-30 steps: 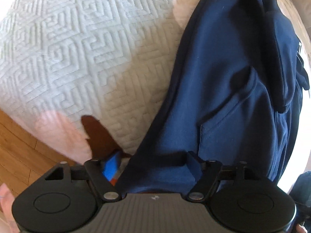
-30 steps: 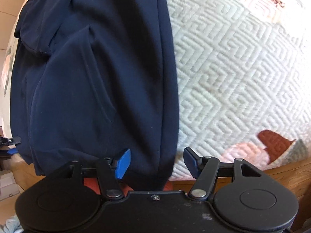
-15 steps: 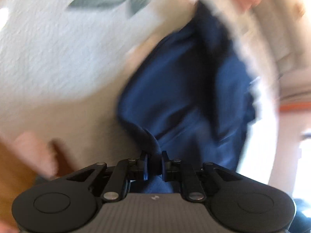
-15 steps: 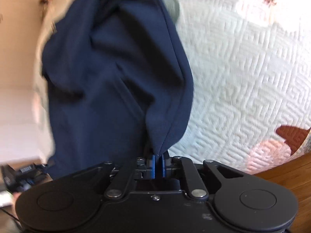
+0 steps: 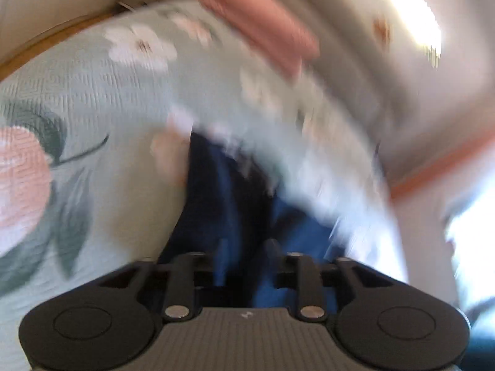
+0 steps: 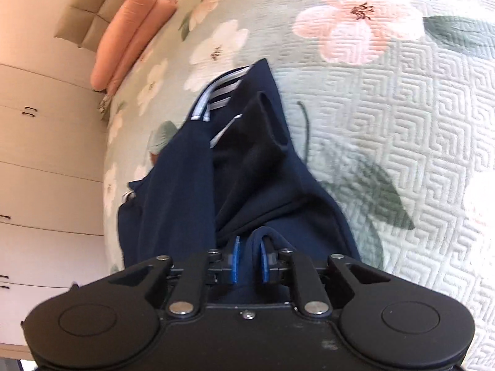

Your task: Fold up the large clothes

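Since a second ago you've lifted the navy garment [image 6: 247, 167] off the bedspread's [image 6: 402, 123] edge; both grippers, left [image 5: 244, 256] (blurred) and right [image 6: 249, 258], opening, fabric between jaws.

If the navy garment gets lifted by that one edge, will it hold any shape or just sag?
The navy garment will probably sag: it already drapes in soft folds across the quilted bedspread. It looks like thick fleece, so likely heavy enough to drag. The right gripper is opening around a rolled hem, so the cloth could slip free.

1 navy garment [image 6: 198, 185], 1 floral quilt [image 6: 402, 123], 1 pink roll [image 6: 130, 34], 2 tongs.
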The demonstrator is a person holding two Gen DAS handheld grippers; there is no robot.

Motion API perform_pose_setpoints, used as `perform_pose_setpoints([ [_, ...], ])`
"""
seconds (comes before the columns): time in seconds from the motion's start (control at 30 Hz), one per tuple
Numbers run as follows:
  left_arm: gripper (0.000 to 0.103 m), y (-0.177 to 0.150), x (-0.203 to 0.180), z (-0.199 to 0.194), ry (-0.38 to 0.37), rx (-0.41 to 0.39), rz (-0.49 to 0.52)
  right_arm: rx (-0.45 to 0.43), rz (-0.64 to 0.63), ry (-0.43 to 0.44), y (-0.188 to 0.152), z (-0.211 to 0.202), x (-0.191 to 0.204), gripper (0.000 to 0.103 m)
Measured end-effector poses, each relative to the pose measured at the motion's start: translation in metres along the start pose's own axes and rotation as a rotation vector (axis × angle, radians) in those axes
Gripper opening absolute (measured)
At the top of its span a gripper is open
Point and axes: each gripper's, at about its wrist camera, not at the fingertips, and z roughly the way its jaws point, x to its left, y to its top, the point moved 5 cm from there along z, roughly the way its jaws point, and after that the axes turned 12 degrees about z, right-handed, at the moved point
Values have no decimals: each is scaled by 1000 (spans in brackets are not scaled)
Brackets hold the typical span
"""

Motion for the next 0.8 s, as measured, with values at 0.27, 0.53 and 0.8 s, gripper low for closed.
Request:
perform_pose_setpoints([
  [0.27,57,-65,-52,42,-122,287,216,48,-47,-78,-28,14,-28,66],
  [0.53,71,-87,-56,121,-365,488,278,66,-27,-67,-19,16,-35,72],
  [0.8,42,-102,-46,155,-450,597,218,186,-25,-87,-34,58,-40,63],
])
